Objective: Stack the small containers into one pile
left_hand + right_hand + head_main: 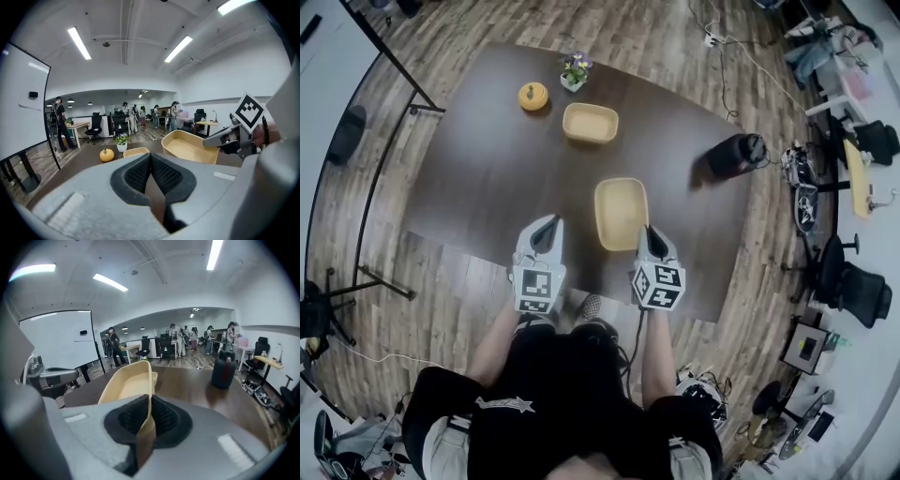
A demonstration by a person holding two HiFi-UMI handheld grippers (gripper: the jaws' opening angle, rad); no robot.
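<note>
Two tan, shallow containers are in view. The far container [590, 123] [136, 151] rests on the dark table [487, 178]. The near container [622, 213] [126, 385] [192, 151] is raised off the table and tilted; my right gripper [649, 236] [149, 420] is shut on its near right rim, with the thin wall pinched between the black pads. My left gripper [546, 234] [150, 171] hovers to the left of that container, apart from it, its pads together with nothing between them.
An orange pumpkin ornament [533, 96] [107, 155] and a small potted plant [575, 71] [122, 140] stand at the table's far side, left of the far container. A black cylindrical object [736, 155] [222, 367] sits near the right edge. Office desks, chairs and people fill the background.
</note>
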